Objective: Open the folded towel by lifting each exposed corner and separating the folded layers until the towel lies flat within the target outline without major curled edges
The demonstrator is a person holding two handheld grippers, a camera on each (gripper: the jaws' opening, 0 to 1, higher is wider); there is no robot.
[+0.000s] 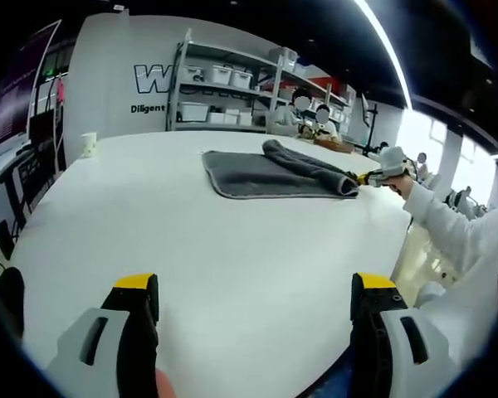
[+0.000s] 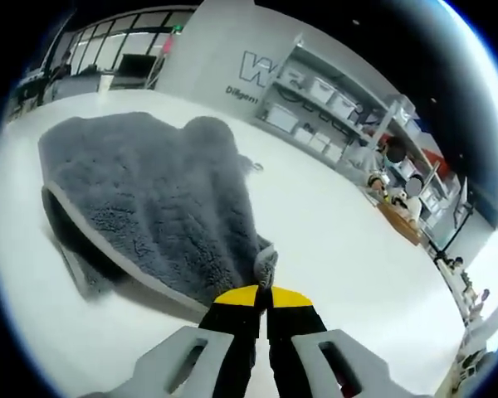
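the grey towel (image 1: pixel 270 174) lies on the white table (image 1: pixel 199 265), on the far half of the top, toward the right edge where the person's sleeve (image 1: pixel 448 228) reaches in. in the left gripper view its long axis runs across the table, roughly parallel to the far edge, with one flat layer spread out and a second layer bunched into a ridge along its far-right side. the right gripper (image 2: pixel 263 297) has its yellow-tipped jaws together, clamped on a corner of the towel (image 2: pixel 149 207); that corner is raised off the table, and the upper layer drapes away from it over the lower layer, whose pale-trimmed edge shows beneath. in the left gripper view the right gripper (image 1: pixel 372 177) sits at the towel's right end, near the table's right edge. the left gripper (image 1: pixel 253 290) hovers over bare table well short of the towel, jaws apart and holding nothing. wide open tabletop lies between it and the towel, and more to the left. shelving (image 1: pixel 232 87) stands behind the far edge.
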